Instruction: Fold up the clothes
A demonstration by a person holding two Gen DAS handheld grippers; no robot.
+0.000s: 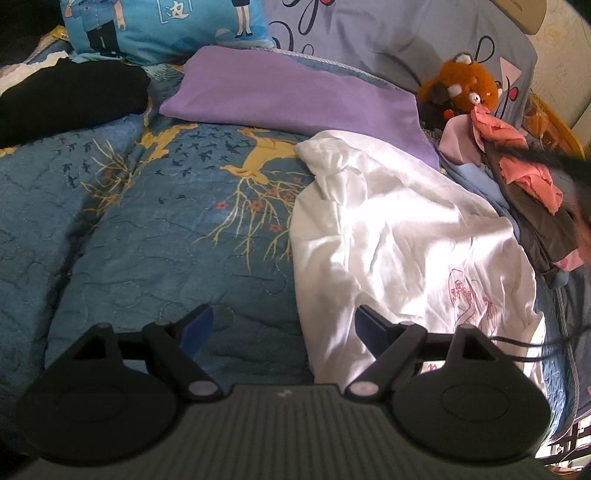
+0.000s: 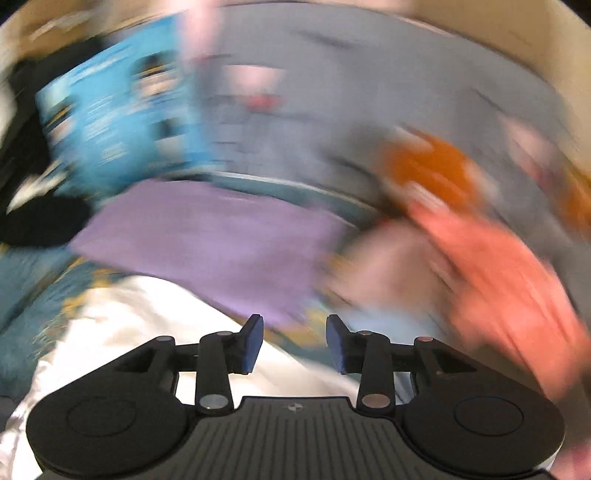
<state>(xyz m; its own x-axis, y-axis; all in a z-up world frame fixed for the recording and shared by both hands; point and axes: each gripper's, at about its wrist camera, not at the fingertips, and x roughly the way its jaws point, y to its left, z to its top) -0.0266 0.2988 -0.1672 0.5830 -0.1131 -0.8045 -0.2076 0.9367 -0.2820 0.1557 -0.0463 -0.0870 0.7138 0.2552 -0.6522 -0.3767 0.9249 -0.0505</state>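
A crumpled white shirt (image 1: 399,236) with a pink line drawing lies on the blue patterned bedspread (image 1: 166,229), right of centre. My left gripper (image 1: 284,325) hovers above the shirt's near left edge, jaws wide open with nothing between them. Behind the shirt lies a flat purple garment (image 1: 288,92). In the heavily blurred right wrist view, my right gripper (image 2: 293,341) stands partly open and empty above the white shirt (image 2: 122,325), with the purple garment (image 2: 207,236) beyond it.
A heap of pink and brown clothes (image 1: 524,173) and an orange plush toy (image 1: 465,85) sit at the right. A black garment (image 1: 70,96) lies at the far left. A blue cartoon pillow (image 1: 166,26) and a grey-blue pillow (image 1: 399,33) line the back.
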